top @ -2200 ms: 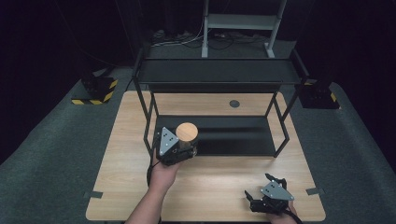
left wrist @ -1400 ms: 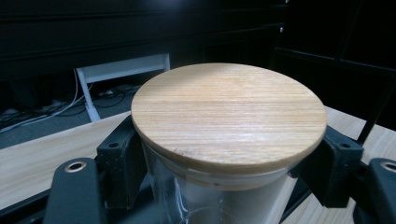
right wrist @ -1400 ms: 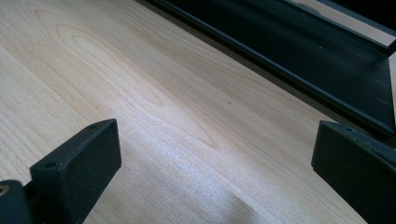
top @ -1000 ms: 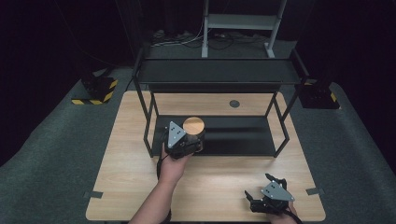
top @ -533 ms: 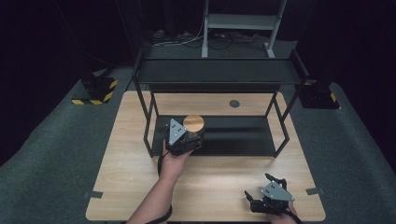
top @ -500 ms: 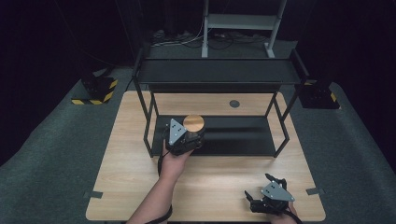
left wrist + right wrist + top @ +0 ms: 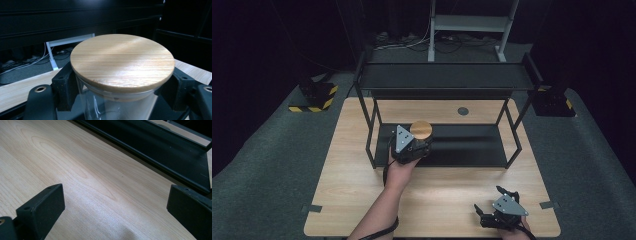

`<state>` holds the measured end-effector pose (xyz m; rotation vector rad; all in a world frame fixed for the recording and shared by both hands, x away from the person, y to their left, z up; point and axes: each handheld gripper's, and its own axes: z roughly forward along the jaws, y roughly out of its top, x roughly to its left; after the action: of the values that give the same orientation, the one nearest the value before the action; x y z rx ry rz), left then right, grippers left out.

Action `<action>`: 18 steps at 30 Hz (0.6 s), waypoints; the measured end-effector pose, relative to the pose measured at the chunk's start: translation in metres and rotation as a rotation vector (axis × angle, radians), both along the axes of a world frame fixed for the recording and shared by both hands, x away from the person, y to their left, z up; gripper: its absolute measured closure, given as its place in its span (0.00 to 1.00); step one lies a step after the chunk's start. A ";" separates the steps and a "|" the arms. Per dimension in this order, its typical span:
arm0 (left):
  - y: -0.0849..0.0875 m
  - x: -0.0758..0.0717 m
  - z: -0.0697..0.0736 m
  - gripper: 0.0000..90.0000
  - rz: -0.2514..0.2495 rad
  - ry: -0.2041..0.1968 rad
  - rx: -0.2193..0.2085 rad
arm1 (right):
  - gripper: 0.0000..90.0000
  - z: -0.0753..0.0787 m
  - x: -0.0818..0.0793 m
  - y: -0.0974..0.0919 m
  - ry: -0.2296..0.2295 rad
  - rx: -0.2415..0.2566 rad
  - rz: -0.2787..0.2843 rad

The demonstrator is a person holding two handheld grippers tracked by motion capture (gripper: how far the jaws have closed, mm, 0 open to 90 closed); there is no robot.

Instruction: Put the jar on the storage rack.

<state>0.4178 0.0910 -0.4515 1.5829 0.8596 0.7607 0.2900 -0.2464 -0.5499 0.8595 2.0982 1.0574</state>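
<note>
Currently the glass jar (image 7: 117, 105) with the round wooden lid (image 7: 421, 129) is clamped between the jaws of the left gripper (image 7: 412, 145), at the front left edge of the black rack's (image 7: 447, 77) lower shelf (image 7: 462, 145). The right gripper (image 7: 499, 212) is held with jaws spread wide and nothing between them, low over the wooden table (image 7: 75, 170), well in front of the rack's right end.

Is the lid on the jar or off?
On. The wooden lid sits flat on the glass jar, held in the left gripper.
</note>
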 end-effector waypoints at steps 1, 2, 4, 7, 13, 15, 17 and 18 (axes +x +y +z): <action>0.000 0.000 0.000 0.29 0.000 0.000 0.000 | 0.01 0.000 0.000 0.000 0.000 0.000 0.000; 0.000 0.000 0.000 0.29 0.000 0.001 -0.001 | 0.01 0.000 0.000 0.000 0.000 -0.001 0.001; -0.001 0.001 -0.001 0.29 0.001 0.003 -0.002 | 0.01 0.000 0.000 0.000 0.000 0.000 0.001; -0.002 0.003 -0.002 0.29 0.003 0.002 -0.001 | 0.01 0.000 0.000 0.000 -0.001 0.002 -0.001; -0.003 0.006 -0.006 0.29 0.005 0.007 0.001 | 0.01 0.000 0.000 0.000 0.001 -0.001 0.002; -0.004 0.008 -0.007 0.29 0.006 0.008 -0.003 | 0.01 0.000 0.000 0.000 0.002 0.001 0.002; -0.005 0.009 -0.008 0.29 0.006 0.007 -0.001 | 0.01 0.000 0.000 0.000 0.001 0.001 0.002; -0.005 0.010 -0.008 0.29 0.006 0.007 -0.002 | 0.01 0.000 0.000 0.000 0.001 0.000 0.002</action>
<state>0.4274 0.0858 -0.4599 1.5831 0.8702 0.7585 0.2900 -0.2464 -0.5499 0.8582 2.1005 1.0585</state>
